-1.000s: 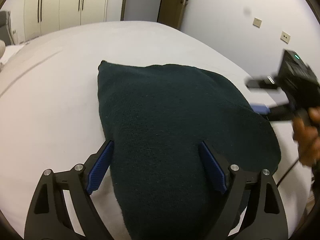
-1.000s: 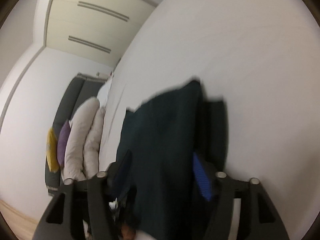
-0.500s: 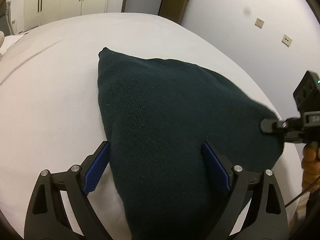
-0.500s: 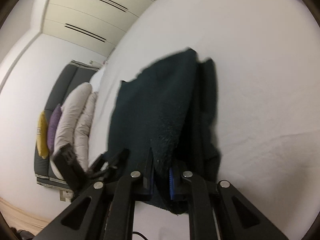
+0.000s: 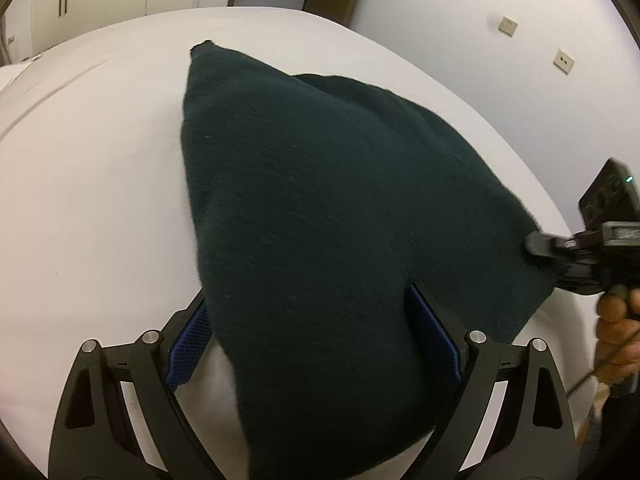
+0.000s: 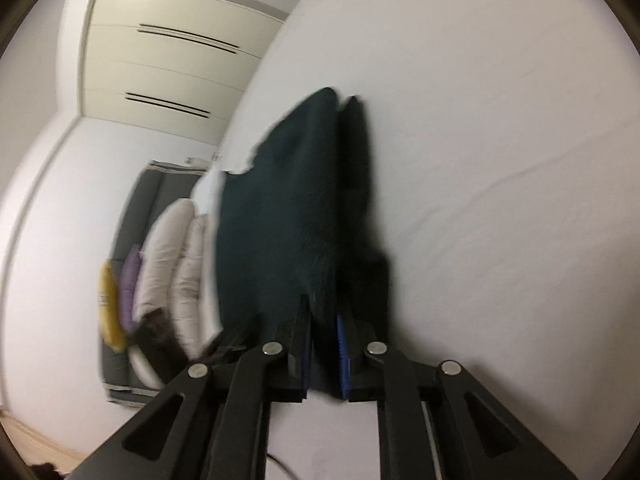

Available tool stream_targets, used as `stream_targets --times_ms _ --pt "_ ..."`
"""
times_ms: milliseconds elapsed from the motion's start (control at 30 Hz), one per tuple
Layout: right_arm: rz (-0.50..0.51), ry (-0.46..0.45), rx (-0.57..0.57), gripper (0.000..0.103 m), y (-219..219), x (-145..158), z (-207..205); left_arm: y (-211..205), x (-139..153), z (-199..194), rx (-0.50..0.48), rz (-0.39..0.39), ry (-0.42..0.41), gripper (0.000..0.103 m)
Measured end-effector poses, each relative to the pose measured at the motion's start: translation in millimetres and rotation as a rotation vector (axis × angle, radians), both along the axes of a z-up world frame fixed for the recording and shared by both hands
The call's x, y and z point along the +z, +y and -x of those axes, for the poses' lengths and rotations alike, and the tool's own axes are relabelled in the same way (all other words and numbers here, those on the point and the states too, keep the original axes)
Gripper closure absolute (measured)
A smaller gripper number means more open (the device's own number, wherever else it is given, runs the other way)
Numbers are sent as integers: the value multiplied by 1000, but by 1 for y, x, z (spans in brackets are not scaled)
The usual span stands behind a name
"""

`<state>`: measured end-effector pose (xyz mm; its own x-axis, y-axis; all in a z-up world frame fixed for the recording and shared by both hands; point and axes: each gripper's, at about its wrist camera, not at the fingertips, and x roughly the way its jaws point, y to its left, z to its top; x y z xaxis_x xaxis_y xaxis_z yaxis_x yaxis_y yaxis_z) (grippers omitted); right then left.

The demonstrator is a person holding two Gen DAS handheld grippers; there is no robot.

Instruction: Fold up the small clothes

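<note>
Since a second ago the right edge of the dark green knit garment [image 5: 328, 216] has risen off the white bed [image 5: 92, 160], peaked like a tent, its far corner on the sheet. Right gripper [image 6: 324, 344] has just been closing and now pinches that edge between near-shut blue pads; in the left view it sits at the cloth's right rim, a hand [image 5: 618, 328] behind. Left gripper [image 5: 312, 344] stands wide, its pads flanking the near fold, grip uncertain
</note>
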<state>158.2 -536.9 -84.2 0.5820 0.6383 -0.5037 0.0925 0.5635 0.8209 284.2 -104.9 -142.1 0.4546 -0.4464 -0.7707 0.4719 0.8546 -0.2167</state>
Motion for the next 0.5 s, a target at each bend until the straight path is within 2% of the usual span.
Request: stream_targets --times_ms 33,100,167,200,267,400,500 --pt "8 -7 23 81 7 3 3 0 -2 0 -2 -1 1 11" --pt "51 -7 68 81 24 4 4 -1 -5 -2 -3 -3 2 11" --pt "90 14 90 89 32 -2 -1 -5 -7 -4 -7 -4 4 11" --pt "101 27 83 96 33 -1 -3 -4 -7 -4 -10 -6 5 11" --pt "112 49 54 97 27 0 -3 -3 -7 -6 -14 -13 7 11" --pt "191 24 11 97 5 20 12 -1 -9 -7 -15 -14 3 10" --pt "199 83 0 97 1 -3 4 4 -11 5 -14 -32 -12 9"
